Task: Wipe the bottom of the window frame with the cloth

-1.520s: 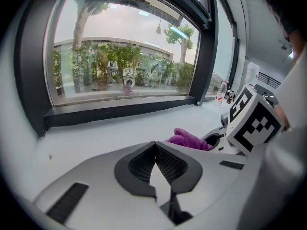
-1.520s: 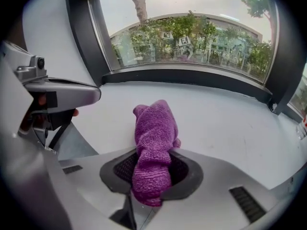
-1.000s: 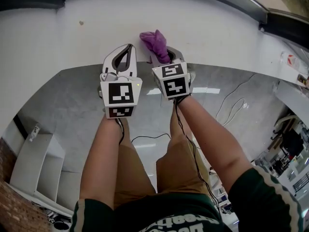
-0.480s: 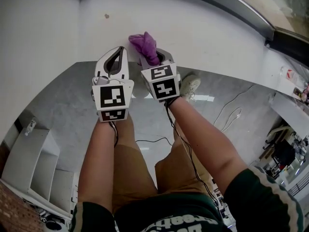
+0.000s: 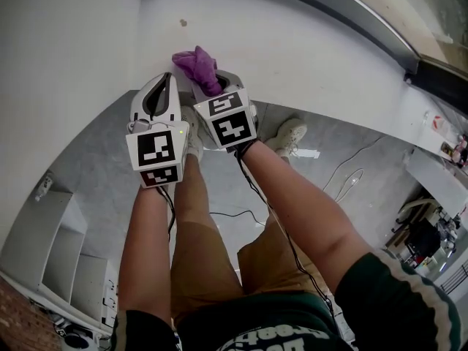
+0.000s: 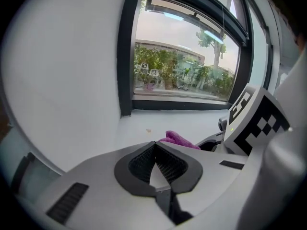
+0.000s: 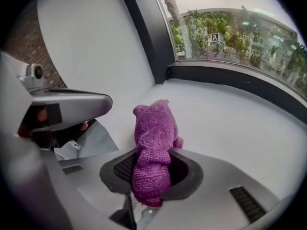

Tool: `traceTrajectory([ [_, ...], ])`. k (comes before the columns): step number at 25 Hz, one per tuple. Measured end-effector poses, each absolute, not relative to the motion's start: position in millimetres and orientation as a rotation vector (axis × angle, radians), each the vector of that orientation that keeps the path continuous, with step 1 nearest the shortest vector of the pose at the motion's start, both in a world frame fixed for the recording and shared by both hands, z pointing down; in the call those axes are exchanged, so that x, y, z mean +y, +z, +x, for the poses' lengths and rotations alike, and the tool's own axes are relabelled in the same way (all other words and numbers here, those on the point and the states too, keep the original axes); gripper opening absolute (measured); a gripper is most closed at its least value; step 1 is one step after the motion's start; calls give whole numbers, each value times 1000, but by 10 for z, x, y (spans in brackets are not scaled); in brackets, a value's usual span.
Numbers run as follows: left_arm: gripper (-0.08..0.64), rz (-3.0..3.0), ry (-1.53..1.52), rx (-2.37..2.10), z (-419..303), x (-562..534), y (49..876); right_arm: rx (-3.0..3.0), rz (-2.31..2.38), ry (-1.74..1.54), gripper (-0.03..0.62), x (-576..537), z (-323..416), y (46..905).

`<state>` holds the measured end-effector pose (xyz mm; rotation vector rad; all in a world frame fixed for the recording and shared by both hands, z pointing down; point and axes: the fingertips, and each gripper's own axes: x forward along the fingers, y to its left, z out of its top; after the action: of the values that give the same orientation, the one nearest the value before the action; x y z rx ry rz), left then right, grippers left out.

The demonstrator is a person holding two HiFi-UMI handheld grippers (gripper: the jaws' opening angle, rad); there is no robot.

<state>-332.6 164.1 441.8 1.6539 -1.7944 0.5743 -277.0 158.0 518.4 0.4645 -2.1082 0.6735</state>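
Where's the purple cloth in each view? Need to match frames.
Head view: cloth upper centre-left, over the white sill.
Left gripper view: just right of centre, behind the jaws.
Right gripper view: dead centre, clamped in the jaws.
Shared landmark: dark window frame.

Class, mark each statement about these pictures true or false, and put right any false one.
1. The right tool grips a purple cloth. True.
2. The left tool holds a cloth too. False: its jaws are together with nothing between them.
3. The window frame is white. False: it is dark; the ledge below it is white.
4. Trees show through the window. True.
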Motion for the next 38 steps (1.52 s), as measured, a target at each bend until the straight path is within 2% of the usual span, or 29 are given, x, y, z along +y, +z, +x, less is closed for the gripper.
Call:
traceTrajectory([
  [15, 9, 1502, 584, -1861, -3748, 2008, 4484, -2146, 68, 607, 117, 2039, -3635, 5162],
  [29, 9, 1432, 553, -1874, -3836, 1928, 4545, -2123, -37, 661, 115, 1989, -3706, 5159],
  [38, 9, 1470, 558, -1870, -3824, 1658, 4523, -2153, -25, 585, 117, 1476, -3844, 5169],
])
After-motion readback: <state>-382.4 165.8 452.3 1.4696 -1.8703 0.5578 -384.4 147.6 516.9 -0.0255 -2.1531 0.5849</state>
